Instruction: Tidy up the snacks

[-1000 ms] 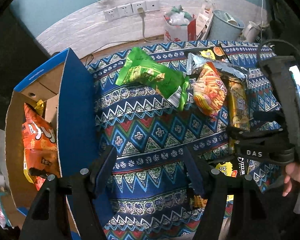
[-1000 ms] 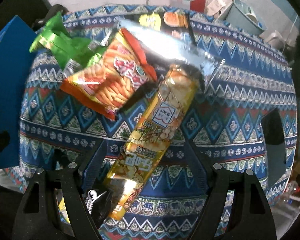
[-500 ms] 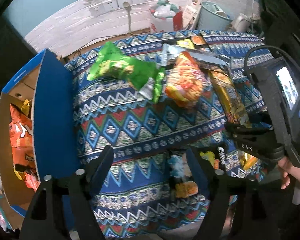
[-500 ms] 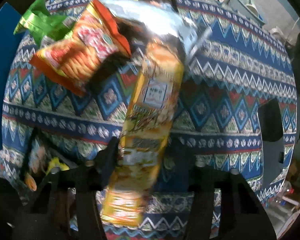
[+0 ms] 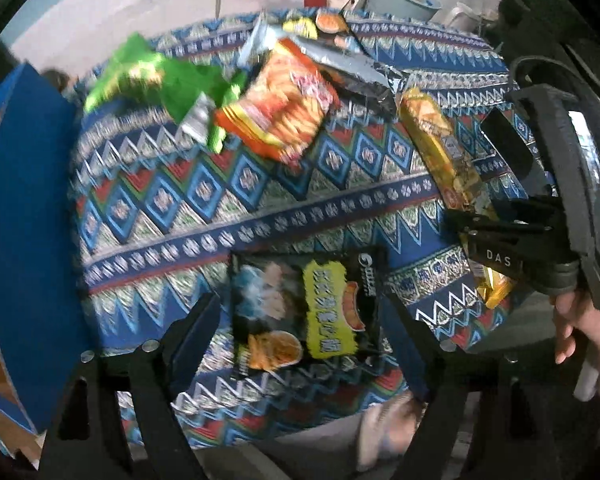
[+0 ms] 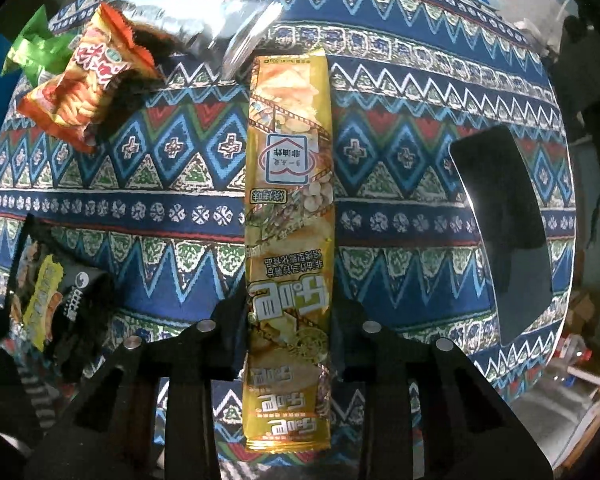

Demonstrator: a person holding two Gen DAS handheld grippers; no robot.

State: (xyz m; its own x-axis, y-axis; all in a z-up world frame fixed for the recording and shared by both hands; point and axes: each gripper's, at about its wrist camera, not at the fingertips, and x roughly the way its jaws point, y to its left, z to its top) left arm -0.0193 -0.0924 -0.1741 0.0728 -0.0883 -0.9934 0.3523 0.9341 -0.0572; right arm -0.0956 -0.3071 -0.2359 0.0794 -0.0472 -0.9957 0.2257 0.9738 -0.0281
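Two grippers work at the near edge of the patterned blue cloth-covered table (image 6: 420,92): the right gripper (image 6: 288,344), jaws just closing, clamps the long gold foil snack packet (image 6: 290,184) for lifting, while the left gripper (image 5: 300,344), jaws just opening, straddles the black noodle packet (image 5: 306,312) unclamped.

Blurred green packet (image 5: 156,80); blue box (image 5: 28,208) seemingly cut off at left.

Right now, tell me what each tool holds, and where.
Right tool clamps the long gold foil snack packet near its lower end. Left tool holds nothing, open above the black noodle packet.
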